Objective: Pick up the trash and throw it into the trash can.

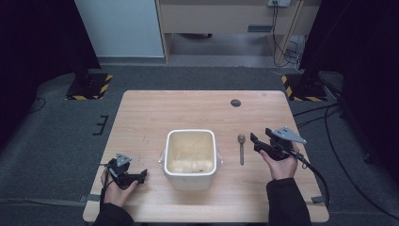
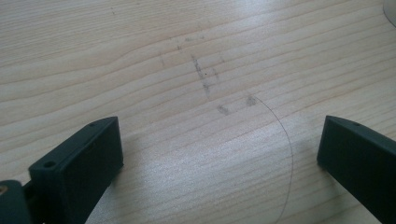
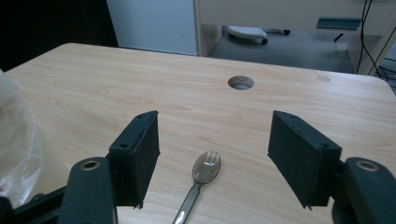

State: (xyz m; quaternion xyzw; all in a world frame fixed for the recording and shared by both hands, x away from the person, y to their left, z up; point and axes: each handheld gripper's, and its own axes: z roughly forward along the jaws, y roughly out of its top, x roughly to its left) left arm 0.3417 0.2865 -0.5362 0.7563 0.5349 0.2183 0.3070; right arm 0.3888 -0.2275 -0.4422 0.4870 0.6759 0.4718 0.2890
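Here, one wooden table (image 1: 155,108). Left gripper (image 1: 136,177): held low over bare wood, jaws spread wide, nothing between them; faint pencil marks (image 2: 208,81) lie on the surface ahead of it. White tub (image 1: 190,157): stands just to that gripper's right, between the two grippers. Right gripper (image 1: 255,141): jaws wide apart, empty. Spork (image 3: 201,179): lies flat just ahead of the right gripper, in line with its open jaws, tines pointing away, untouched. Round cable hole (image 3: 241,82): farther ahead.
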